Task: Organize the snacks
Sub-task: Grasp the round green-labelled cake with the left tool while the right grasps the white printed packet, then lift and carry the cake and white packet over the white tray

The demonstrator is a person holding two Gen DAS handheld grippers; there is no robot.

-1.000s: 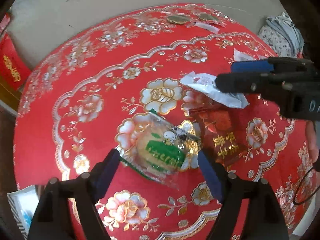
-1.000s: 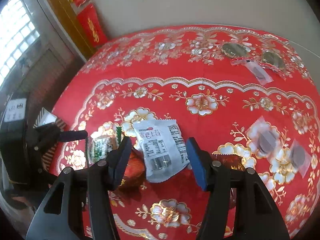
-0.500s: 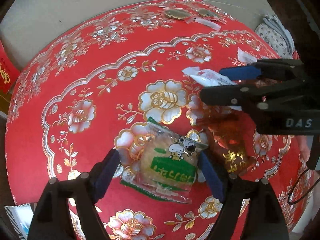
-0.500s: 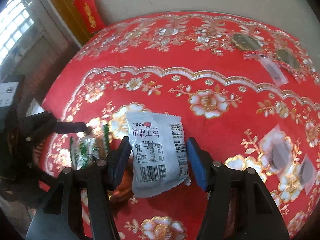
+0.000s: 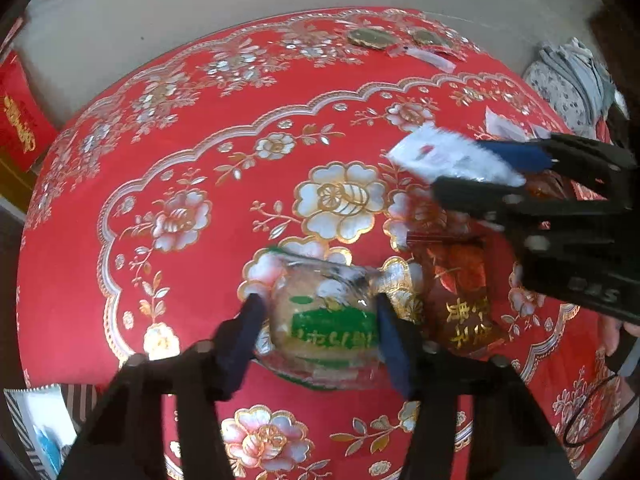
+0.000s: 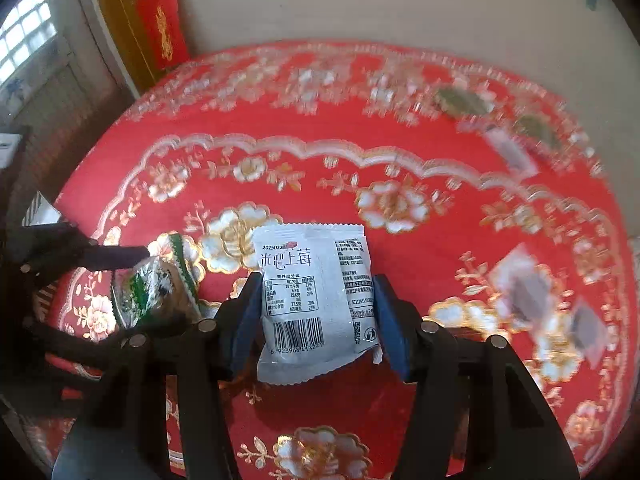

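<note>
Both pickups look done: the left tool (image 5: 318, 330) is clenched on the green cake (image 5: 332, 320), the right tool (image 6: 316, 318) on the white packet (image 6: 314, 300), both just above the worktop (image 5: 200, 152). Next, carry each to a sorting spot. Against the earlier frames, both tools have closed and the packet has risen off the red pouch (image 5: 464, 296).
</note>
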